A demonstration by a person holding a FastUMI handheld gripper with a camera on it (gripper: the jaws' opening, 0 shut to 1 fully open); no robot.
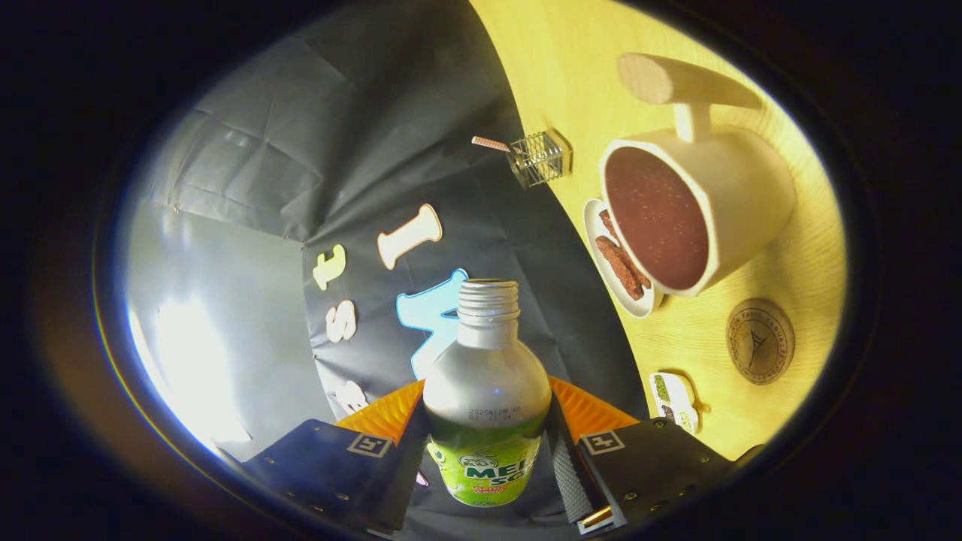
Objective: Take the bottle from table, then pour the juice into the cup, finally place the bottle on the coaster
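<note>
Mid-pour, gripper (487,451) clamped the uncapped silver, green-labelled bottle (487,391), tilted; white brown-lined cup (744,188) at two o'clock. Next: mouth over cup; round wooden coaster (760,341) afterwards.

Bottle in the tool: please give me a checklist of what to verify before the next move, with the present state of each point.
1. Grip: the tool has both fingers pressed on the bottle. Ok.
2. Cap: the threaded neck is open, no cap on it. Ok.
3. Cup: it stands on the yellow table, mouth unobstructed, beyond the fingers. Ok.
4. Room in the cup: it already looks nearly full of a dark reddish content. Not ok.
5. Coaster: the round disc beside the cup has nothing on it. Ok.
6. Juice left in the bottle: cannot tell.
7. Plate of snacks touches the cup, spill risk. Not ok.
</note>
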